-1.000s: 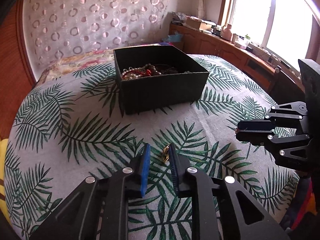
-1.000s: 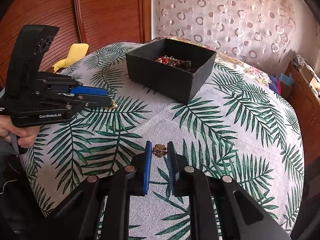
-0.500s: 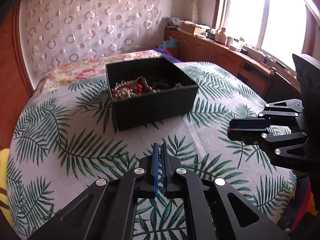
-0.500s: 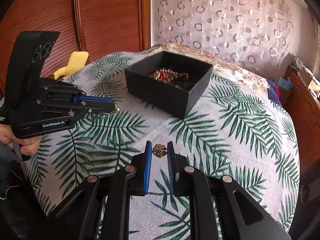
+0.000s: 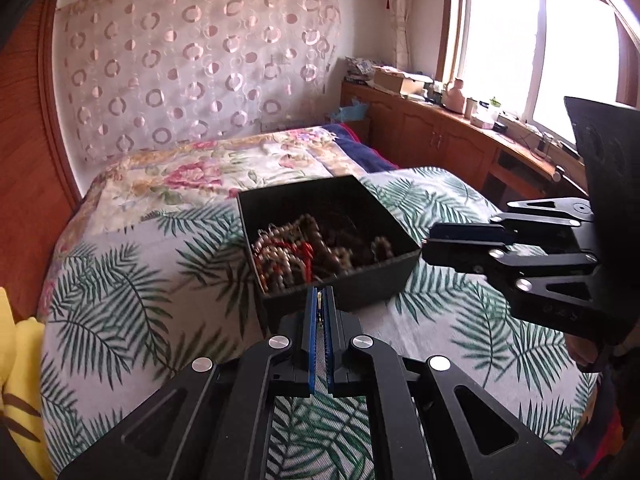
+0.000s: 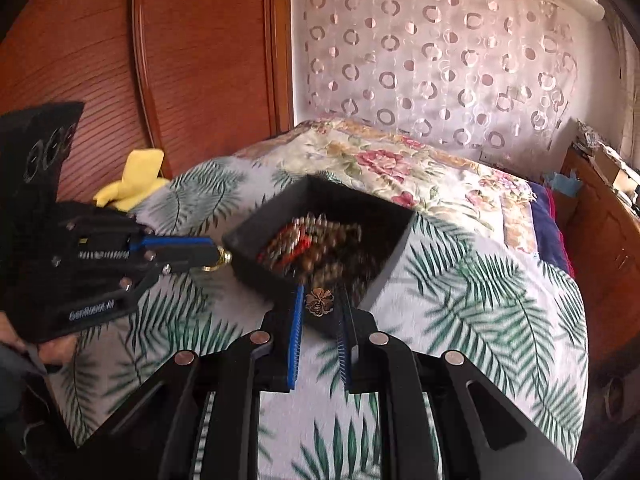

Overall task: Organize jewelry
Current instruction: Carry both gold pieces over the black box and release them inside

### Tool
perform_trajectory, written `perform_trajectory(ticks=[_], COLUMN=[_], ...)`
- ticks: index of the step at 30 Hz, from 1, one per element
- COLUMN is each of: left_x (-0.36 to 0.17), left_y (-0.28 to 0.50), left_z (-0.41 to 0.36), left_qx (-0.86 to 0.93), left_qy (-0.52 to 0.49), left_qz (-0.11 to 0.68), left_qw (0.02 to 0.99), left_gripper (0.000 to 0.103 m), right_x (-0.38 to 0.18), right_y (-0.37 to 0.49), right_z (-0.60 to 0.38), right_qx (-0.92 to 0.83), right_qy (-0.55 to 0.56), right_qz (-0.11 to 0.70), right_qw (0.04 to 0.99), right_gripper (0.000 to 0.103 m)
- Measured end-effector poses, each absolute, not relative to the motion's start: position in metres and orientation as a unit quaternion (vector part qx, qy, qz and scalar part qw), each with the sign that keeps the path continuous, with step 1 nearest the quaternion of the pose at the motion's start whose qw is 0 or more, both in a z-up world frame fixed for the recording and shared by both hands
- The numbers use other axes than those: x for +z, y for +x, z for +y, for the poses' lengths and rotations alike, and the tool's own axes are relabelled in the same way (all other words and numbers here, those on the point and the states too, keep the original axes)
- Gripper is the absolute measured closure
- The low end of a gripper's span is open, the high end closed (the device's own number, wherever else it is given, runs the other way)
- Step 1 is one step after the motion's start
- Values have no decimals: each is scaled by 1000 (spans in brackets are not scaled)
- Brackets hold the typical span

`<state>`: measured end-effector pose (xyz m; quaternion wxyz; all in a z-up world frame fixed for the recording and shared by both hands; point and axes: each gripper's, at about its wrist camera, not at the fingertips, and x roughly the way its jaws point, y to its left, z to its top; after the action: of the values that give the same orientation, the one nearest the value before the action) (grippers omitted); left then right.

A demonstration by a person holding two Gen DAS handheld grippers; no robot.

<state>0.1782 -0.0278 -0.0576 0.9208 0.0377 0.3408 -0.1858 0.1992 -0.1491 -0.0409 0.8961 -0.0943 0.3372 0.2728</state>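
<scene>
My left gripper (image 5: 319, 300) sits at the bottom centre of the left wrist view. Its jaws are pressed together on a small gold ring (image 6: 218, 259); in the right wrist view the ring protrudes from the tips at centre left, just beside the near-left corner of the box.

My right gripper (image 6: 319, 304) sits at the bottom centre of the right wrist view. Its jaws are only slightly apart and clamp a bronze flower-shaped ornament (image 6: 319, 301) between the blue pads (image 6: 296, 320). The ornament appears in front of the box's near wall.

The black box (image 5: 360, 280) stands open at the centre of both views, on a cloth with a green palm-leaf print (image 5: 132, 280). Inside the box lies a heap of beaded jewelry (image 5: 296, 252), with brown, pale and red strands; individual pieces cannot be told apart because of blur.

In the left wrist view the right gripper enters from the right edge, its tips next to the box's right corner.

A yellow cloth (image 6: 134, 178) lies at upper left of the right wrist view. A flowered bedspread (image 5: 200, 168) lies beyond the box.
</scene>
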Motion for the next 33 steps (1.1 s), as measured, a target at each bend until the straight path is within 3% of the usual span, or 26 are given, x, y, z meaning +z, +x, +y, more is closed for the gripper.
perform_trajectory(ticks=[14,17,28,30,33], left_x=[-47,-47,-54,-54,-56], left_y=[215,222,253,252,251], left_z=[-28,-30,-44,-44,-44], left_qx=[-172,-171,-170,-167,-160], left_qy=[37,37,40,36,32], left_qz=[335,336,346,345,342], left_qw=[926,925,922,923,925], left_gripper=[101,101,101,97,70], right_x=[-45,-43,-33,-31,-30], right_y=[273,279,273,268,260], right_z=[-139,-143,-162,-166,-169], right_qx=[254,257,247,243,237], right_qy=[-60,-50,-35,-36,-34], right_qz=[363,363,354,351,343], right_qw=[894,894,901,904,908], right_gripper=[85,74,74,74,74])
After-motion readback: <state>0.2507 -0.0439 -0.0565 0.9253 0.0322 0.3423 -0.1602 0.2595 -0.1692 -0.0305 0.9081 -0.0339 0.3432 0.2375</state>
